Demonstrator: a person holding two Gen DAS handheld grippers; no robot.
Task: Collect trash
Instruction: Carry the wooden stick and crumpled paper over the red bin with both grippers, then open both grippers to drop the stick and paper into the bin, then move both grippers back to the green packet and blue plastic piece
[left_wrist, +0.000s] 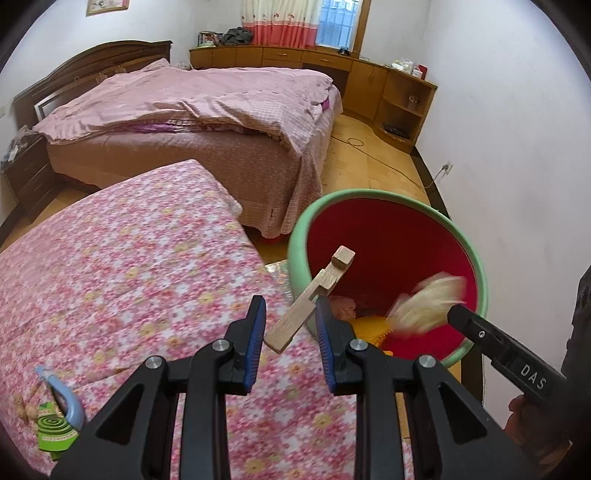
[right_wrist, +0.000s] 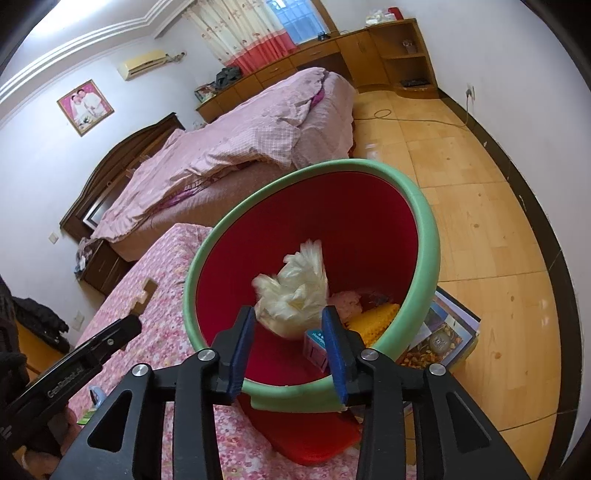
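My left gripper (left_wrist: 290, 314) is shut on a pale notched wooden piece (left_wrist: 301, 312), which sticks up slantwise over the table's edge towards the bin. The bin (left_wrist: 369, 194) has a green rim and a red inside, with yellow and pink rubbish at the bottom. My right gripper (right_wrist: 288, 317) hangs over the bin's mouth (right_wrist: 369, 164), open. A crumpled cream plastic bag (right_wrist: 295, 291) shows blurred just past its fingertips. In the left wrist view the bag (left_wrist: 428, 306) sits at the right gripper's tip (left_wrist: 458, 314). The left gripper (right_wrist: 129, 325) and wooden piece (right_wrist: 147, 290) appear at left.
A table with a pink floral cloth (left_wrist: 129, 277) lies left of the bin. A green packet (left_wrist: 55, 428) and a blue object (left_wrist: 62, 395) rest near its front. Magazines (right_wrist: 443, 339) lie on the wooden floor under the bin. A bed (left_wrist: 203, 110) stands behind.
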